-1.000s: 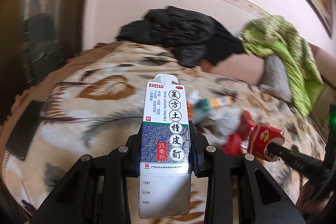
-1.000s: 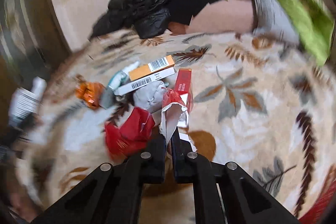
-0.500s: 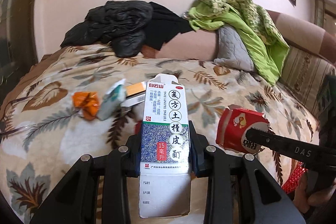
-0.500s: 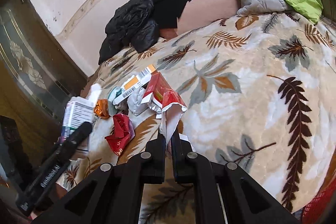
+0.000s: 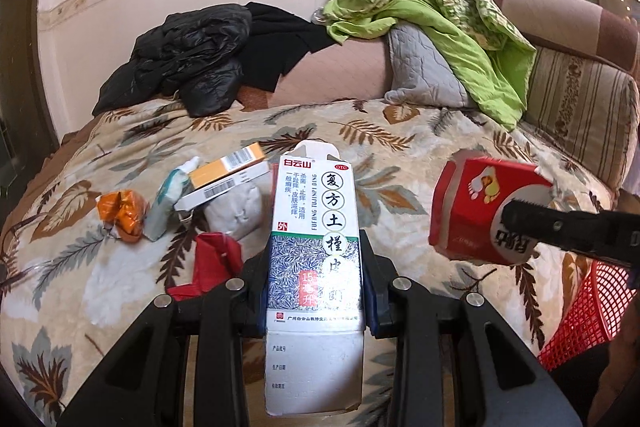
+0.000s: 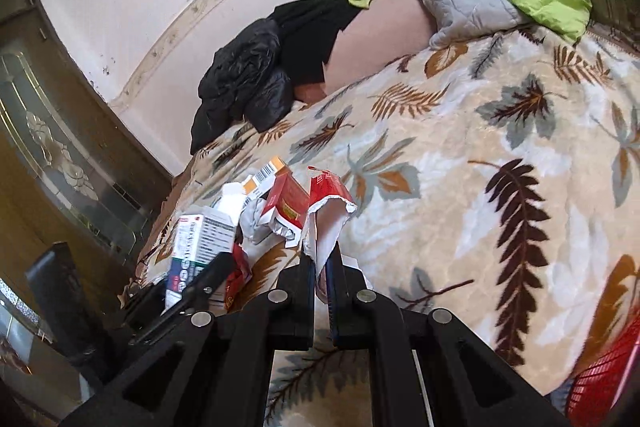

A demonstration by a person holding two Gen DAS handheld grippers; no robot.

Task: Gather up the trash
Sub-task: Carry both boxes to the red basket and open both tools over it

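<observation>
A: What does the left gripper (image 5: 316,267) hold?

B: It is clamped on a white medicine box (image 5: 316,267), upright between its 2 fingers, lifted above the leaf-patterned blanket (image 5: 400,155).

A: And the right gripper (image 6: 320,263)?

B: Its jaws are pinched tight on the torn flap of a red carton (image 6: 328,203). In the left view that carton (image 5: 480,211) hangs above the blanket, right of the medicine box.

A: Where is the rest of the trash?

B: On the blanket, left of the medicine box: an orange wrapper (image 5: 124,215), 2 barcode boxes (image 5: 224,175), a crumpled tissue (image 5: 236,211) and a red wrapper (image 5: 216,259).

A: And the bin?

B: A red mesh basket (image 5: 588,315) sits at the blanket's edge, below the red carton.
</observation>
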